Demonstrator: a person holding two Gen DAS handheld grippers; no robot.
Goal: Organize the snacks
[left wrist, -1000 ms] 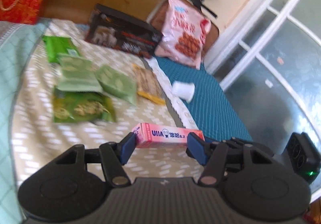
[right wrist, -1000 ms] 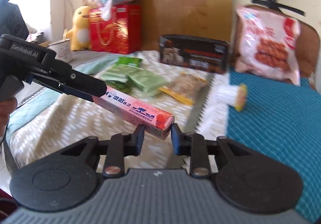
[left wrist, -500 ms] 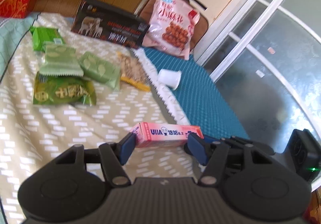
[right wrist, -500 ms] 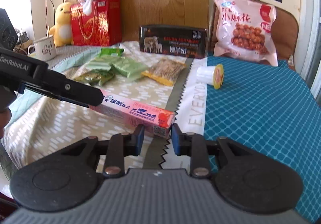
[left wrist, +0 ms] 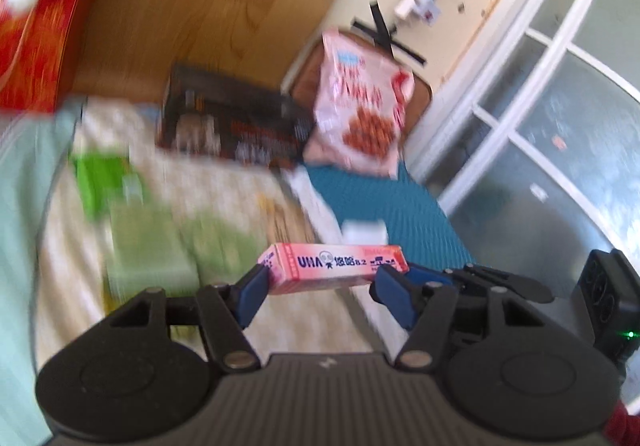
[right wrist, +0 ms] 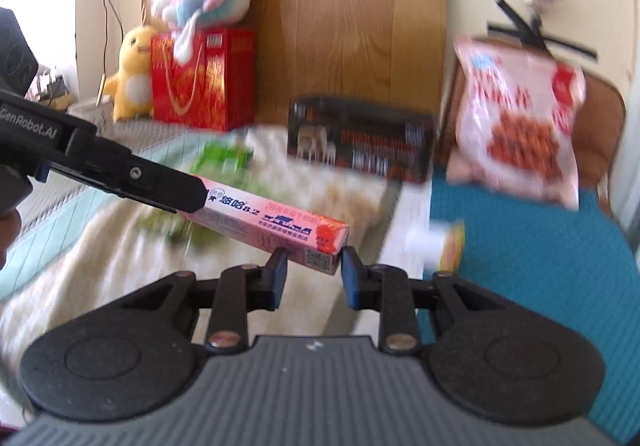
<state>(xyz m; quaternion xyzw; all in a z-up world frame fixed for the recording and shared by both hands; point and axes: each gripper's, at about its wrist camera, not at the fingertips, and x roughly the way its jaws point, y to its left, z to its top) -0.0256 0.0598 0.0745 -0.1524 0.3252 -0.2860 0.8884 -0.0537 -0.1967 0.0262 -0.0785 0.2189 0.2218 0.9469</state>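
Left wrist view: the left gripper [left wrist: 318,292] holds the pink candy box [left wrist: 334,267] lengthwise at lower centre, one blue pad at each end, above the blurred beige cloth [left wrist: 72,278].

Right wrist view: the right gripper [right wrist: 313,271] pinches the box's [right wrist: 272,222] near end narrowly, at centre frame.
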